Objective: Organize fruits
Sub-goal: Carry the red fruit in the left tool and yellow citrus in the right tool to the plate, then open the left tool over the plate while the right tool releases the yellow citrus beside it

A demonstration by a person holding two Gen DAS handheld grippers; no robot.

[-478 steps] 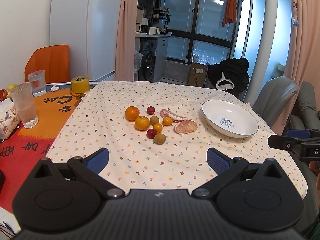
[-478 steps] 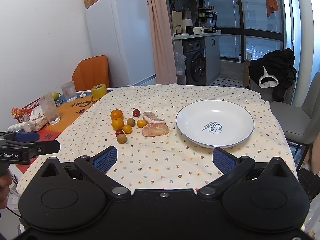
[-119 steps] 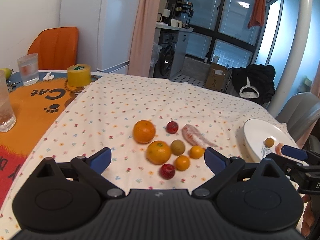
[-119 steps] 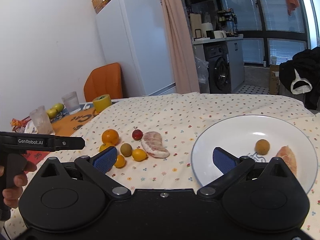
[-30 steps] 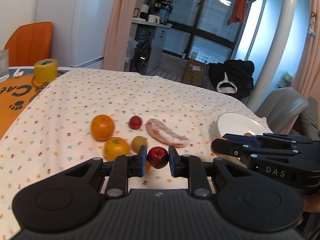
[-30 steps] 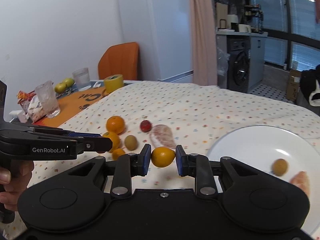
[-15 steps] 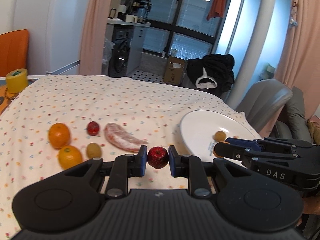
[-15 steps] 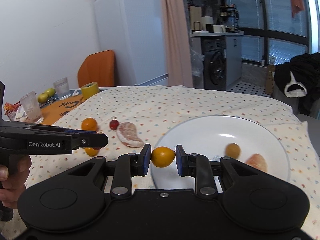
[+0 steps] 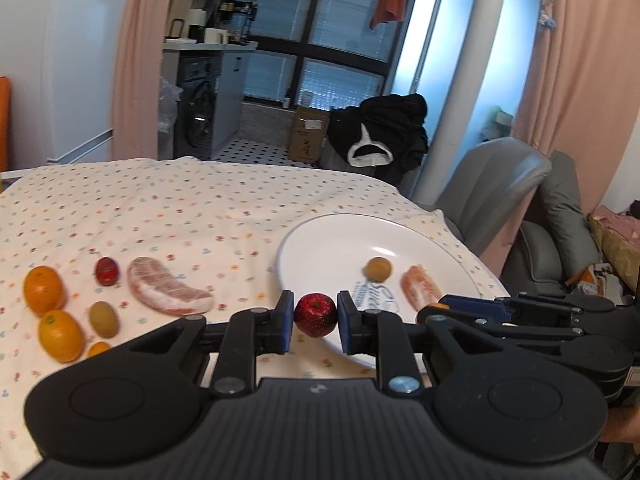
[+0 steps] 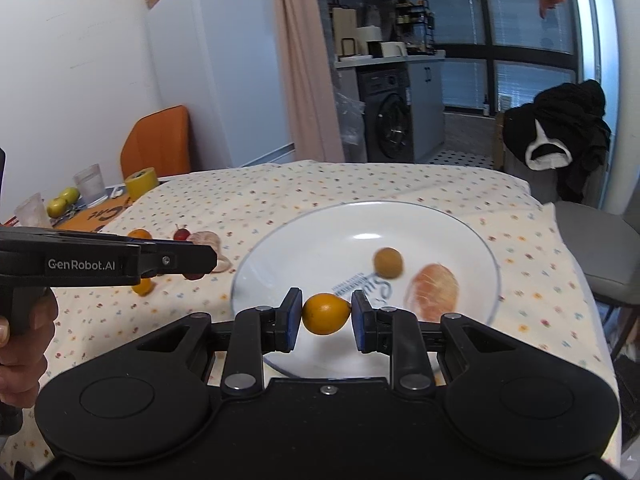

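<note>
We list: left gripper [image 9: 315,316] clamped on a glossy small red apple [image 9: 315,314] at the plate's near rim; right gripper [image 10: 326,315] pinching a smooth oval kumquat [image 10: 325,313] over the plate. The round white glazed plate [image 10: 472,240] holds one matte brown round fruit [image 10: 388,263] and one peeled, veined pomelo segment [image 10: 434,290].

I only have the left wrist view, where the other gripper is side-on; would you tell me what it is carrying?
Observer: The right wrist view shows the right gripper shut on a small yellow-orange fruit.
Operator: Thank you. Is it over the plate?
Observer: Yes, it appears over the near part of the plate, short of the brown fruit and the peeled segment lying there.
Operator: Is anything beyond my left edge?
Observer: Yellow-green fruits, a glass and a yellow tape roll sit at the table's far end.
</note>
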